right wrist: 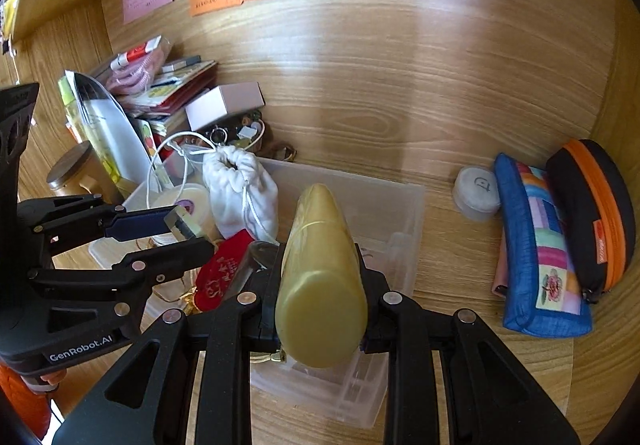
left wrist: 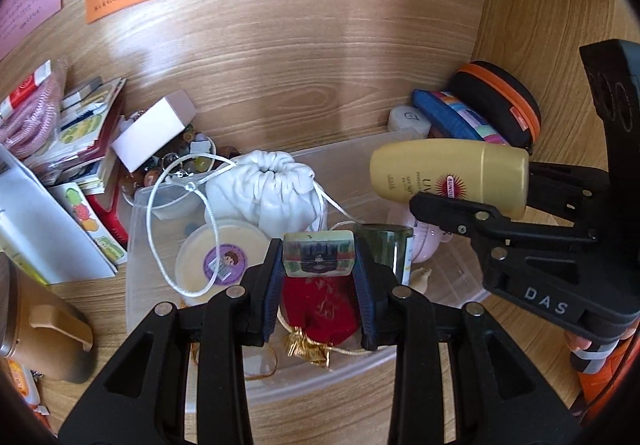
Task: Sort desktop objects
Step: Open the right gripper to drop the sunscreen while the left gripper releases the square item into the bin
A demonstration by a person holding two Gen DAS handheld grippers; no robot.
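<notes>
My left gripper (left wrist: pixel 319 255) is shut on a small clear block with a dark picture (left wrist: pixel 319 253) and holds it above the clear plastic bin (left wrist: pixel 138 245). The block also shows in the right wrist view (right wrist: pixel 182 224). My right gripper (right wrist: pixel 320 265) is shut on a gold sunscreen bottle (right wrist: pixel 322 269), held level above the bin (right wrist: pixel 404 213); the left wrist view shows the bottle (left wrist: pixel 448 175) at the right. In the bin lie a white drawstring pouch (left wrist: pixel 272 189), a round lidded tub (left wrist: pixel 222 257) and a red pouch (left wrist: pixel 320 309).
Books and papers (left wrist: pixel 80 133), a white box (left wrist: pixel 152 133) and a bowl of trinkets (left wrist: pixel 180 165) crowd the desk's back left. A brown mug (left wrist: pixel 44 329) stands at front left. A blue pencil case (right wrist: pixel 540 245), a black-orange case (right wrist: pixel 592 213) and a round white container (right wrist: pixel 476 193) lie right.
</notes>
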